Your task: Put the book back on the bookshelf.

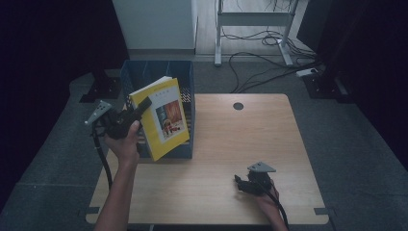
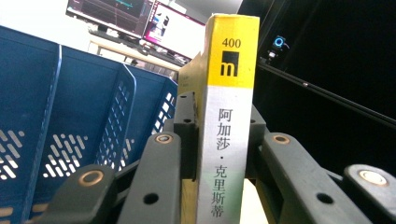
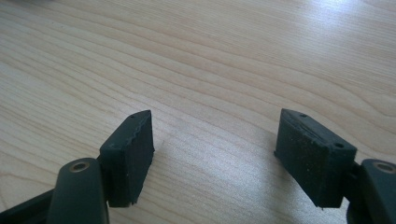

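Note:
A yellow book (image 1: 161, 115) with a picture on its cover hangs tilted over the blue file rack (image 1: 185, 77) at the table's back left. My left gripper (image 1: 137, 109) is shut on the book near its spine edge. In the left gripper view the yellow and white spine (image 2: 227, 116) stands upright between the two black jaws, with the rack's blue dividers (image 2: 70, 121) to the left. My right gripper (image 1: 239, 182) rests low over the table near the front right, open, with nothing between its pads (image 3: 133, 154).
The wooden table (image 1: 231, 144) has a round cable hole (image 1: 238, 106) at the back. Beyond the table are a white desk frame (image 1: 250, 24), loose cables (image 1: 269, 53) on the floor and dark curtains at both sides.

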A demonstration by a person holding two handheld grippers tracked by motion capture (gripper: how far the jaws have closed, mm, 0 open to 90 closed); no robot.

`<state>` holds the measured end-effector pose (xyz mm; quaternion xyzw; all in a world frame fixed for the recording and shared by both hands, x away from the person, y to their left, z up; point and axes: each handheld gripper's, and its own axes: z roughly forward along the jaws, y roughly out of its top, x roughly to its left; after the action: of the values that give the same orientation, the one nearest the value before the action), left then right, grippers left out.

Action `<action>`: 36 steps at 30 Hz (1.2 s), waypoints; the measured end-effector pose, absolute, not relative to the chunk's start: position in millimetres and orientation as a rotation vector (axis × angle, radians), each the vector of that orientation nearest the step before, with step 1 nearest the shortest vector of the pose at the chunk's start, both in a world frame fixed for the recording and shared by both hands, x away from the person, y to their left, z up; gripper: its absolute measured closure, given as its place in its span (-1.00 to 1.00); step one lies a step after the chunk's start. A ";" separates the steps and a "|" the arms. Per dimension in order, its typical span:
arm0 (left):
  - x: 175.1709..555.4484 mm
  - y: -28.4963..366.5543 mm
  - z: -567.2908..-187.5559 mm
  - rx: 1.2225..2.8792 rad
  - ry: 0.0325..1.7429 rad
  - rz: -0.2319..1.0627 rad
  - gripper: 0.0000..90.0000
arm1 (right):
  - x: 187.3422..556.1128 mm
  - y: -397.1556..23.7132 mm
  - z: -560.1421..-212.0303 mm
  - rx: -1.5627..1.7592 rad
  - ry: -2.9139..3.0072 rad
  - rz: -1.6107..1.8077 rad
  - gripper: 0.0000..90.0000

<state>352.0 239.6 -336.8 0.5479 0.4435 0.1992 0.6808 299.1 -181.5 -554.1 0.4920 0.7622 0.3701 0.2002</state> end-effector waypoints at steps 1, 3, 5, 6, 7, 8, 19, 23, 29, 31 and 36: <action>353.0 239.1 -336.5 1.226 0.998 0.452 0.67 | 299.0 -181.5 -554.1 1.375 2.131 1.035 -0.39; 355.1 237.7 -335.6 1.225 1.003 0.460 0.67 | 299.1 -181.7 -554.0 1.376 2.130 1.036 -0.39; 357.1 236.2 -334.8 1.233 1.006 0.468 0.67 | 299.1 -181.8 -554.1 1.376 2.130 1.037 -0.39; 357.9 235.6 -334.9 1.234 1.007 0.470 0.67 | 299.1 -181.7 -554.1 1.376 2.130 1.036 -0.39; 358.9 235.2 -335.3 1.234 1.008 0.469 0.67 | 299.1 -181.6 -554.1 1.375 2.130 1.036 -0.39; 360.0 234.9 -335.9 1.233 1.011 0.467 0.67 | 299.0 -181.5 -554.1 1.375 2.130 1.034 -0.39; 372.6 231.6 -342.1 1.246 1.048 0.478 0.67 | 299.1 -181.4 -554.1 1.370 2.131 1.031 -0.39; 375.6 230.2 -343.2 1.246 1.059 0.493 0.67 | 299.0 -181.3 -554.2 1.369 2.130 1.029 -0.39; 380.3 226.2 -343.6 1.247 1.069 0.519 0.67 | 299.1 -181.3 -554.1 1.370 2.130 1.030 -0.39; 381.9 225.0 -344.1 1.251 1.070 0.520 0.67 | 299.1 -181.3 -554.2 1.369 2.130 1.030 -0.39; 385.8 222.1 -345.9 1.258 1.077 0.524 0.67 | 299.0 -181.2 -554.2 1.368 2.130 1.026 -0.39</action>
<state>385.8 222.1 -345.9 0.5530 0.4732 0.2303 0.6459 299.0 -181.2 -554.2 0.4903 0.7634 0.3679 0.2036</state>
